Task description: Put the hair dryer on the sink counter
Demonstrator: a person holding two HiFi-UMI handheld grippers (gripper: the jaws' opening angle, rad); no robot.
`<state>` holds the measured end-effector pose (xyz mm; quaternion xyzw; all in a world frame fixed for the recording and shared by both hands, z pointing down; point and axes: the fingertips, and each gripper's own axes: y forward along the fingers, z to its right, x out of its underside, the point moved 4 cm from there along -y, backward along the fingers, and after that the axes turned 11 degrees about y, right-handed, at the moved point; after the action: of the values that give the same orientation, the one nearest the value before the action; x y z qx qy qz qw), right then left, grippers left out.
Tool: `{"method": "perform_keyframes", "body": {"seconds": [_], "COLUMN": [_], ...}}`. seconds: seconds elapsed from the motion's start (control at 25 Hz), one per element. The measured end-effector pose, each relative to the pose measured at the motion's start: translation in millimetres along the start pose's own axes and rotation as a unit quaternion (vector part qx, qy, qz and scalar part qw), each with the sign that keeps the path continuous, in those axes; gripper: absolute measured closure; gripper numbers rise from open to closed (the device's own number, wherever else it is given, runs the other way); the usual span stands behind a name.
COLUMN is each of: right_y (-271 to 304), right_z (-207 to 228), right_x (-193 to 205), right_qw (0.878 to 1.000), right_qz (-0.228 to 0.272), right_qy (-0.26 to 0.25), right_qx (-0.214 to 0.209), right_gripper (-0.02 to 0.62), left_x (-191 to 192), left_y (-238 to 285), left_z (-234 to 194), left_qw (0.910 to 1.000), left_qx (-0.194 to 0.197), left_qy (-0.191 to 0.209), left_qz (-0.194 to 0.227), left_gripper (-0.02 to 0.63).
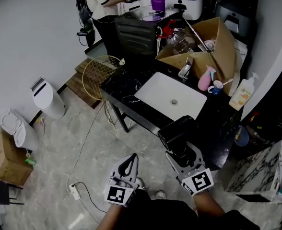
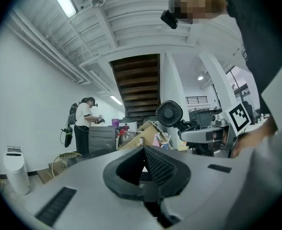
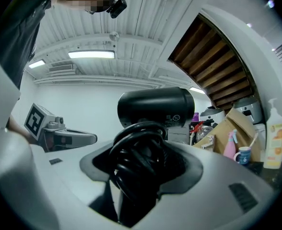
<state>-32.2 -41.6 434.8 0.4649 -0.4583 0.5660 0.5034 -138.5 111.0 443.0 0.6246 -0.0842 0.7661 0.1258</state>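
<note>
While right hand-held gripper (image 1: 181, 151) clamps hair dryer (image 1: 178, 131), left hand-held gripper (image 1: 128, 164) closed, cardboard box (image 1: 222, 51) behind sink (image 1: 162, 94).

head cam: looks steeply down over the sink counter (image 1: 122, 87) | both gripper cams: low, tilted up (ceiling visible), sharing the cardboard box (image 1: 217, 42)
</note>
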Motion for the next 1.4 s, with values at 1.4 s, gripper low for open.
{"method": "perform_keyframes", "body": {"seconds": [1.4], "right_y": [130.3], "right_z": [166.1], "right_x": [-13.7], "right_qw": [0.955], "right_qz": [0.018], "right_qy": [0.003], "right_qx": [0.295], "right_gripper": [0.337], "left_x": [3.5], "left_y": [311.3], "left_z": [-91.6], "left_qw": [0.9484], "left_qx": [0.309], "left_qy": [0.025], "left_qz": [0.065], "left_gripper": [0.606]}}
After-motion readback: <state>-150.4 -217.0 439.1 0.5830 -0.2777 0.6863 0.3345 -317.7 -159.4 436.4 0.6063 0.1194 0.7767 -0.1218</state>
